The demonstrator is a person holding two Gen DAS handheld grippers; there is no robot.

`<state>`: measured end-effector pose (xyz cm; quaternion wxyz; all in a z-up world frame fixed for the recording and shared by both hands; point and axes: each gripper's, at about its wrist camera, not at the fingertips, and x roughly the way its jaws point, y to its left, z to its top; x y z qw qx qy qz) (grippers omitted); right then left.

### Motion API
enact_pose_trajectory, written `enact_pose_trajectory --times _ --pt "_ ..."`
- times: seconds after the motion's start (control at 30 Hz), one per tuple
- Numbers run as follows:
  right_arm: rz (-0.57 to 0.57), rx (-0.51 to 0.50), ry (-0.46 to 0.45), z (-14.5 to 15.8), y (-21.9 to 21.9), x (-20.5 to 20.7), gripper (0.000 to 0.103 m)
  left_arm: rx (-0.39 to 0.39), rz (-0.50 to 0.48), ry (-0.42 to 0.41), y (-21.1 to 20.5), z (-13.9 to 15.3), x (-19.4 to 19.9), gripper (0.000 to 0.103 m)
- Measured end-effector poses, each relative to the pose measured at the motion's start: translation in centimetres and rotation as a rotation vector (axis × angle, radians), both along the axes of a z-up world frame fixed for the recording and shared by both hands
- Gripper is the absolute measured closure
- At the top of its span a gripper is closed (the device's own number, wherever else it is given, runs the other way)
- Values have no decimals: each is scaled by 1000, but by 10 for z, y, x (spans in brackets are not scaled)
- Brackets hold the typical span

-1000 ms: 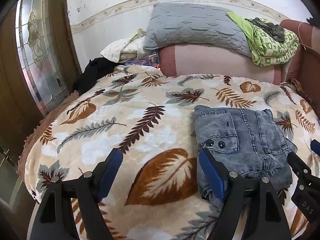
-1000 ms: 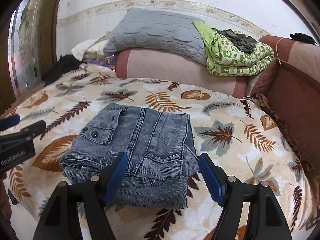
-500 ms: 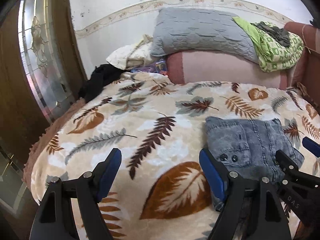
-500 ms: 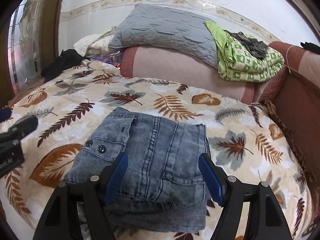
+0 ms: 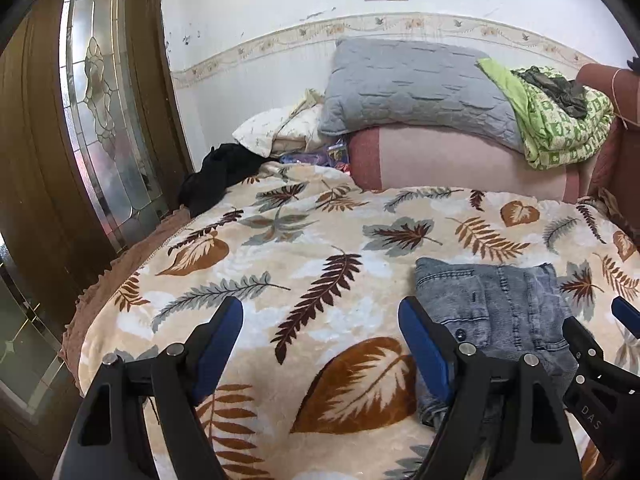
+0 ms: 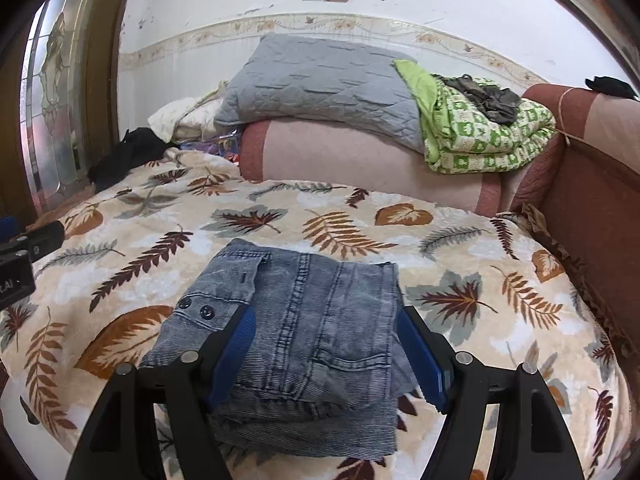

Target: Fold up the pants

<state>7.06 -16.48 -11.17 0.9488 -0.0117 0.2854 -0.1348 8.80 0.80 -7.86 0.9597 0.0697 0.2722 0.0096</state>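
The grey denim pants (image 6: pixel 312 332) lie folded in a compact stack near the front edge of the leaf-patterned blanket (image 6: pixel 352 232); they also show at the lower right of the left wrist view (image 5: pixel 500 304). My right gripper (image 6: pixel 326 354) is open and empty, hovering just in front of and above the stack. My left gripper (image 5: pixel 320 340) is open and empty over bare blanket (image 5: pixel 280 264), to the left of the pants. The right gripper's tip shows at the right edge of the left wrist view (image 5: pixel 596 356).
A grey pillow (image 6: pixel 320 80) and a green patterned quilt (image 6: pixel 480 136) rest on a pink bolster (image 6: pixel 360 160) at the back. A black garment (image 5: pixel 220 176) lies at the back left. A wooden door with leaded glass (image 5: pixel 96 120) stands left; a red-brown sofa arm (image 6: pixel 592 184) right.
Both grippers have pulled back and risen from the folded pants, staying open. The pants have not moved.
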Motion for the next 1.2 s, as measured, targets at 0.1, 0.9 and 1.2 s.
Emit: enact_pose_trajectory --times 0.1,0.9,1.2 --pt "-16 -1 -22 5 -8 -10 27 3 -4 -21 -7 10 -10 22" --pt "-88 115 -162 35 -59 -67 20 60 -38 -157 -52 74 -68 6" --pt "-89 120 -165 35 -61 -69 19 50 -33 -157 -54 77 -68 6"
